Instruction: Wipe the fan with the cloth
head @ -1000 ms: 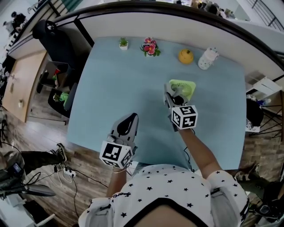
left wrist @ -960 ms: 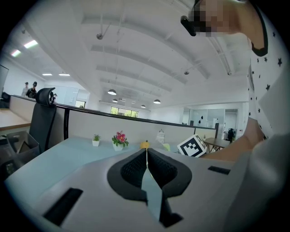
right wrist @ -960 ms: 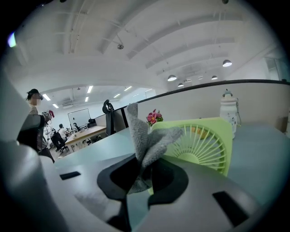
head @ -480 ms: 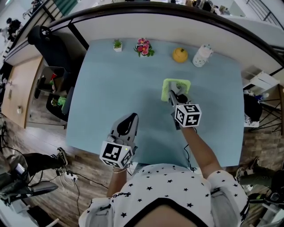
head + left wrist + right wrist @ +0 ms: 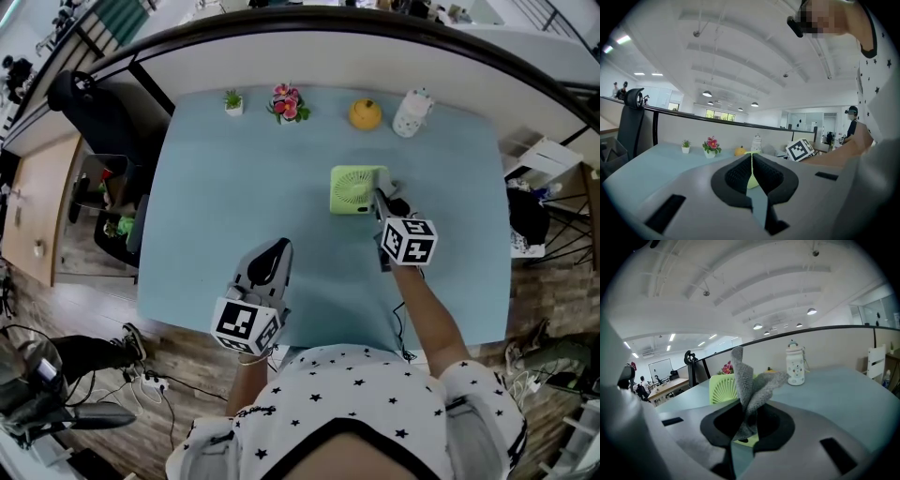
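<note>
A small light-green desk fan [image 5: 356,190] stands near the middle of the pale blue table [image 5: 234,206]. In the right gripper view the fan [image 5: 723,389] sits just ahead and left of the jaws. My right gripper [image 5: 386,208] is at the fan's right side, shut on a grey cloth [image 5: 749,394] that sticks up between its jaws. My left gripper [image 5: 273,255] hangs over the table's near left part, away from the fan, its jaws shut with nothing in them [image 5: 751,174].
Along the table's far edge stand a tiny potted plant [image 5: 232,102], a pink flower pot [image 5: 285,103], an orange round object [image 5: 366,113] and a white bottle [image 5: 410,112]. A black chair [image 5: 98,103] is at the left. A partition wall runs behind the table.
The right gripper with the cloth has shifted from over the fan's front to its right side, so the fan's grille now shows. The left gripper has not moved.
</note>
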Demonstrator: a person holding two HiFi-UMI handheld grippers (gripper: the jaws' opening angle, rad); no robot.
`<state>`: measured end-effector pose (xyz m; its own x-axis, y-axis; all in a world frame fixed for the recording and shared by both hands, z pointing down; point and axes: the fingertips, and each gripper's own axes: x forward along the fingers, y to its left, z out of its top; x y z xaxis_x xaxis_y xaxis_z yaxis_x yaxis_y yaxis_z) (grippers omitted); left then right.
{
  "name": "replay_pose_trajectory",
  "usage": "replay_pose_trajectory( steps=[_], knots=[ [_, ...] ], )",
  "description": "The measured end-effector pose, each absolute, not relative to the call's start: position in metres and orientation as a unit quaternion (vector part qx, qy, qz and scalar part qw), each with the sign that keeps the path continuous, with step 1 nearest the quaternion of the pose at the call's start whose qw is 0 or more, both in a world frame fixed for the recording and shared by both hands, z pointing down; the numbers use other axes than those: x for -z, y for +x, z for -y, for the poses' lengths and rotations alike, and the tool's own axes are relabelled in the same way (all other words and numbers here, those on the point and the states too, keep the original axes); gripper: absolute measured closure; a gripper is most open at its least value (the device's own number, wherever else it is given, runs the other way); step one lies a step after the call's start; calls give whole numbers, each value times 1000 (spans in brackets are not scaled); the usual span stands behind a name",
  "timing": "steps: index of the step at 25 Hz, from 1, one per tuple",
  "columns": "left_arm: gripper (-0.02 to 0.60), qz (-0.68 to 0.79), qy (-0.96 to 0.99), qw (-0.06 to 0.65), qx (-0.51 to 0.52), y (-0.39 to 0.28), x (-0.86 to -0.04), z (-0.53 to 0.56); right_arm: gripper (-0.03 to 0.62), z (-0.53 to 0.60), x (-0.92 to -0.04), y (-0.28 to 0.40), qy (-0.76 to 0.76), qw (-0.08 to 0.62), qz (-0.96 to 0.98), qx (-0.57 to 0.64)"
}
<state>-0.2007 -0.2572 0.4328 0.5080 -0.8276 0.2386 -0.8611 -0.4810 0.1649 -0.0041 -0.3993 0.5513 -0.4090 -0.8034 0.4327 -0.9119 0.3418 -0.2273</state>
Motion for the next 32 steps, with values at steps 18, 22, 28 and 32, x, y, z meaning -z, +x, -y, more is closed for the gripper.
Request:
replay_pose_trajectory(
  steps=[18, 22, 28, 32],
  knots=[
    [549, 496, 856, 130, -64, -203, -432, 255, 542, 387, -521, -40, 495, 103, 845, -174],
    [549, 502, 852, 130, -64, -208, -432, 255, 542, 381, -530, -78, 454, 125, 866, -166],
    [549, 516, 844, 133, -65, -220, -433, 250, 542, 372, -569, -110, 420, 184, 872, -174],
    [550, 523, 839, 135, -66, -226, -434, 248, 542, 372, -587, -111, 422, 205, 865, -180]
  ],
)
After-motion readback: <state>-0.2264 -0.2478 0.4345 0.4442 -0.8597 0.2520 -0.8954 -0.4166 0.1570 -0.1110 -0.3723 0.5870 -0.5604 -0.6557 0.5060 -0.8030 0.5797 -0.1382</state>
